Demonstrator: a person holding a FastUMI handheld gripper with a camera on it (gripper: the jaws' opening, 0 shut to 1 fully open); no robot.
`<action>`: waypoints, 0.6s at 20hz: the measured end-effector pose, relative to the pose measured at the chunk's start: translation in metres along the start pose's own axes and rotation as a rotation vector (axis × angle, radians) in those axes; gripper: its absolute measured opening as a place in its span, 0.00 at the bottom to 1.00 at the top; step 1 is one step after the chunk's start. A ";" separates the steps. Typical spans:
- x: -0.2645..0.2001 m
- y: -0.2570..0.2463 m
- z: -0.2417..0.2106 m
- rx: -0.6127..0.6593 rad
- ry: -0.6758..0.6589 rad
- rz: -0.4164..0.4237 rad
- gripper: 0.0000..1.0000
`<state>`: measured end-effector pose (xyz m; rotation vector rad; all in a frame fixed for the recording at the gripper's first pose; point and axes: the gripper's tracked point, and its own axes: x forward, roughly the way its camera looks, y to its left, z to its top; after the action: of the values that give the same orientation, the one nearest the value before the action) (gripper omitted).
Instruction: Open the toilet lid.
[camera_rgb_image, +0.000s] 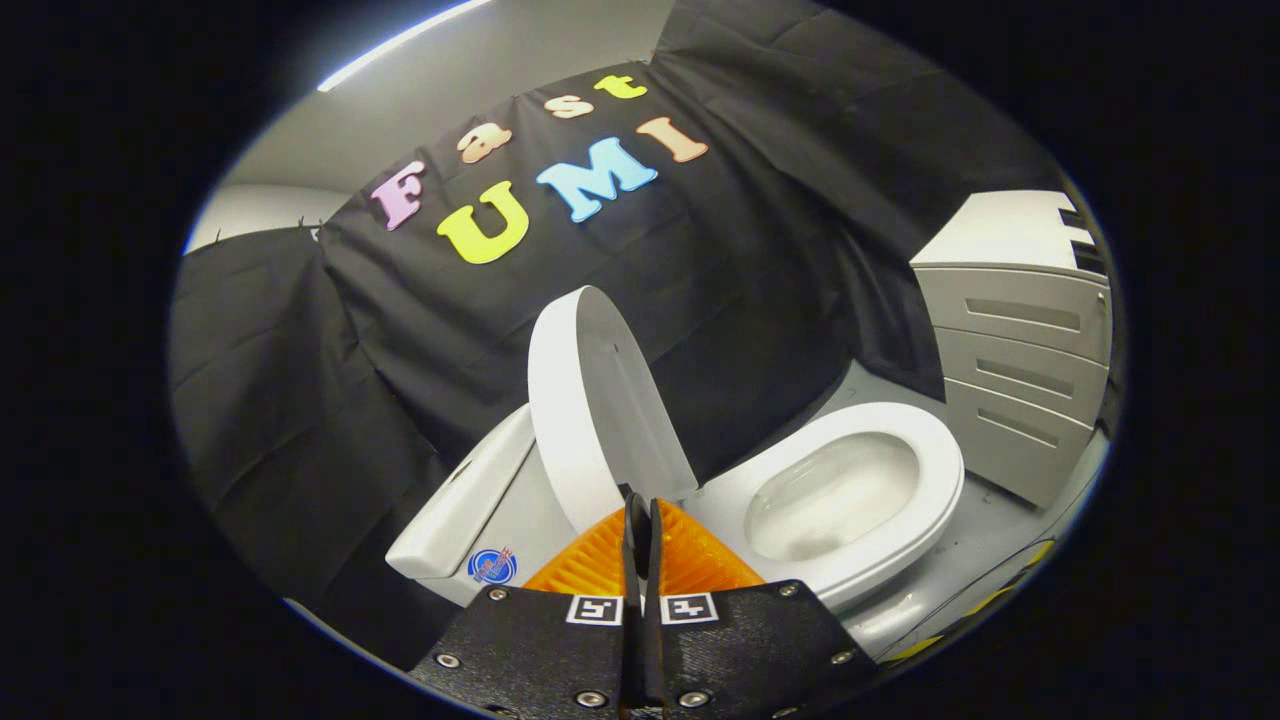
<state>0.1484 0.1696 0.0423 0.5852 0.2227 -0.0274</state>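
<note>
Gripper view: the lid stands raised, nearly upright, leaning back toward the tank so it should rest there unaided. The seat is down around the exposed bowl. I have the gripper just before the lid's lower edge, near the hinge; its fingers are pressed together with nothing between them, which suits pushing more than gripping. Whether the tips touch the lid I cannot tell. A drawer cabinet stands beyond the bowl. I judge the opening essentially done.

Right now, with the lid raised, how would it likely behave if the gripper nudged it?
The lid looks thin, rigid and glossy, so probably stiff, slippery. Standing near upright above the seat, it may drop if pushed forward. The gripper fingers are closed, empty, just before its edge.
</note>
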 end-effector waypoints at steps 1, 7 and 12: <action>0.000 0.005 -0.002 -0.025 0.004 0.003 0.00; 0.002 0.020 -0.006 -0.181 -0.010 0.010 0.00; 0.005 0.034 -0.011 -0.257 -0.006 0.022 0.00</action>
<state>0.1539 0.2046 0.0510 0.3316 0.2101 0.0207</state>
